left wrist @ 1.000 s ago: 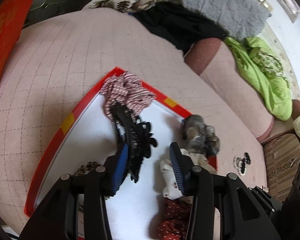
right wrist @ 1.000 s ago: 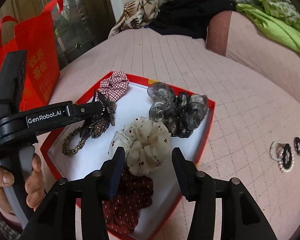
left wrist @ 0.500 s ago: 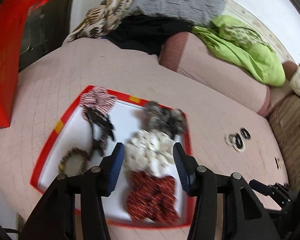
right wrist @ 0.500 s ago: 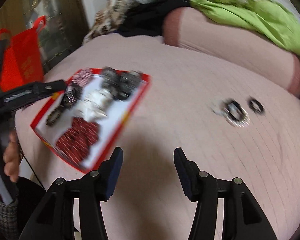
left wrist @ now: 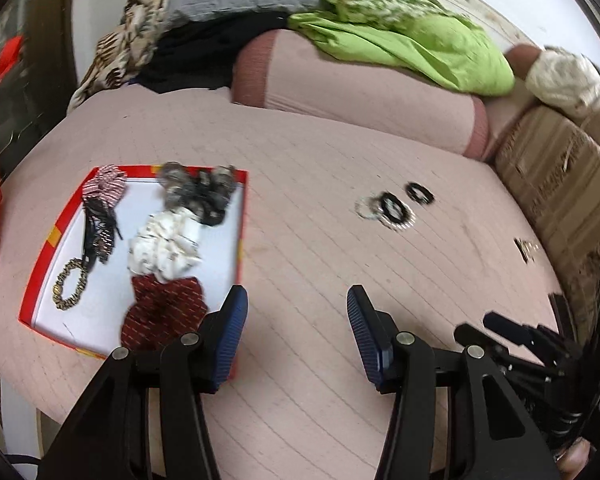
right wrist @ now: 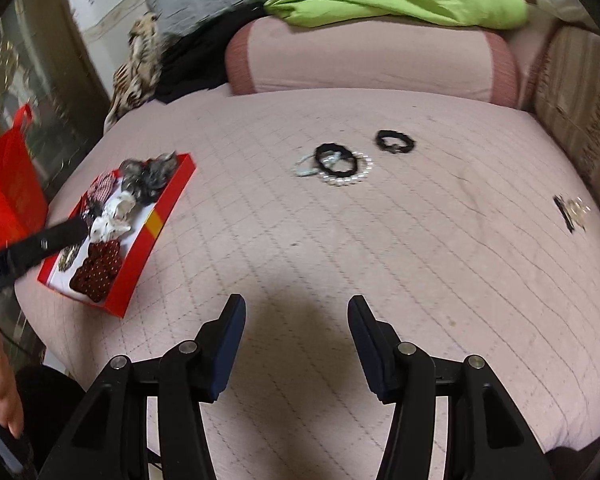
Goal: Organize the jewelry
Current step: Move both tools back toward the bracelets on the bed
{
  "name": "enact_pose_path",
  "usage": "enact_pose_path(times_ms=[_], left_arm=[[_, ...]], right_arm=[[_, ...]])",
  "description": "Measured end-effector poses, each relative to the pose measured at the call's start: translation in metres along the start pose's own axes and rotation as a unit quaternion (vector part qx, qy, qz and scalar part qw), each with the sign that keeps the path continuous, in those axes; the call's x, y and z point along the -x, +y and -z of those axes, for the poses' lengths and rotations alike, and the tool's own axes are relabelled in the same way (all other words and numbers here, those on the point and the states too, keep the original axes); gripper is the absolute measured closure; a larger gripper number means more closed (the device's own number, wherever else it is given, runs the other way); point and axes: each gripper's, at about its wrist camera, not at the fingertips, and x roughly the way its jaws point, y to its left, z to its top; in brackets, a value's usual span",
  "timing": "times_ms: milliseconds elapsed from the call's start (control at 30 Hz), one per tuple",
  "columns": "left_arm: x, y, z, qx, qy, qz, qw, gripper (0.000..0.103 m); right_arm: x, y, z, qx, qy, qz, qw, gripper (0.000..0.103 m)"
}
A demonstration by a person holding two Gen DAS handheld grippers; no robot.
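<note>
Both the left gripper [left wrist: 296,332] and right gripper [right wrist: 296,340] are hovering half-open and empty over the bedspread [right wrist: 380,260], facing the loose bracelets [right wrist: 336,164] awaiting the red box [right wrist: 156,224].

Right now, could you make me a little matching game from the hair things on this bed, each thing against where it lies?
Things:
1. dark red dotted scrunchie
2. pearl bracelet
3. lone black hair tie
4. striped scrunchie

Places:
A. far corner of the red box
B. alone on the bedspread, beyond the other loose pieces
C. near end of the box
D. on the bedspread, overlapped by a black hair tie

Pairs: 1-C, 2-D, 3-B, 4-A
</note>
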Motion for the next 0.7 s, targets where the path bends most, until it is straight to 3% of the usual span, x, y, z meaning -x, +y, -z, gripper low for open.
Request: enact_pose_path(times_ms=[700], left_arm=[[0.011,-0.069,0.027,-0.066,0.012,-0.039,0.9970,0.052]], right_arm=[[0.031,-0.048,0.016,-0.061,-0.036,-0.002,0.998,0.044]])
